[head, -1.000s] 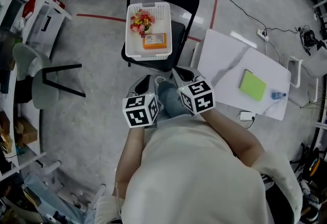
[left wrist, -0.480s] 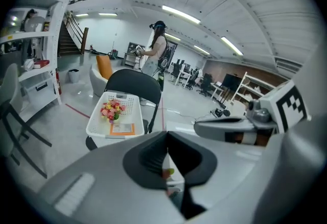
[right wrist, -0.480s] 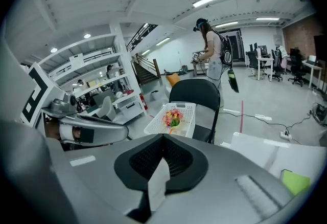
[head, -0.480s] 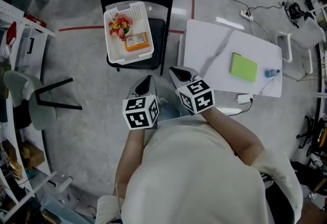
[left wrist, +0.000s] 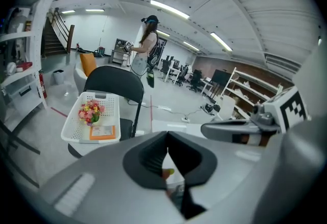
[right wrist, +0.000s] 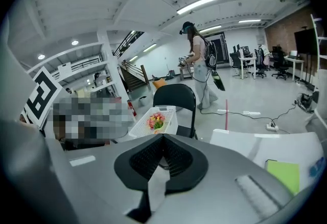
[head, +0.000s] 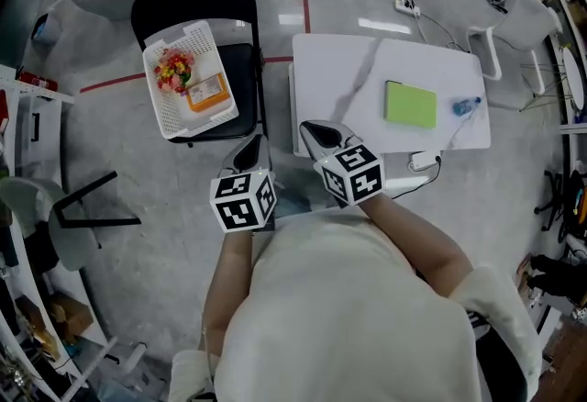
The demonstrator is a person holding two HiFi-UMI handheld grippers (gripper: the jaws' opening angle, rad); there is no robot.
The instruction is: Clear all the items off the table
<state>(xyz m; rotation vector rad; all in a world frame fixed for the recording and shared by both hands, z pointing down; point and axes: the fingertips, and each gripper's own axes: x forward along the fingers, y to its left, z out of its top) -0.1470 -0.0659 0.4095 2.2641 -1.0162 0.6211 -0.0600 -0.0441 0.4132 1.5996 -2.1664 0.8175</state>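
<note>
To my left a black chair (head: 197, 19) stands on the floor, with a white basket (head: 174, 116) on its seat. In the basket lie a bunch of flowers (head: 173, 72) and, just near of them, an orange box (head: 206, 94). My left gripper's view shows the same basket (left wrist: 71, 128) ahead and to the left on the chair (left wrist: 115, 82), and a person (left wrist: 148, 39) standing far off in the room.

My left gripper (head: 251, 149) hangs over the floor between the chair and the table, pointing forward and down. Its jaws are pressed together with nothing in them (left wrist: 167, 138). My right gripper (head: 314, 128) is just beside it, its tip over the table's near left corner. Its jaws are pinched together too and hold nothing (right wrist: 163, 138).

The white table (head: 339, 70) lies to the right of the chair, close to it. A green pad (head: 410, 104) lies flat right of the table's middle, and a small blue thing (head: 465, 105) lies just right of the pad, near the right edge. From my right gripper the pad (right wrist: 283, 174) shows low on the right. A white adapter (head: 422, 160) with a cable sits at the table's near edge; I cannot tell whether it rests on the top.
</note>
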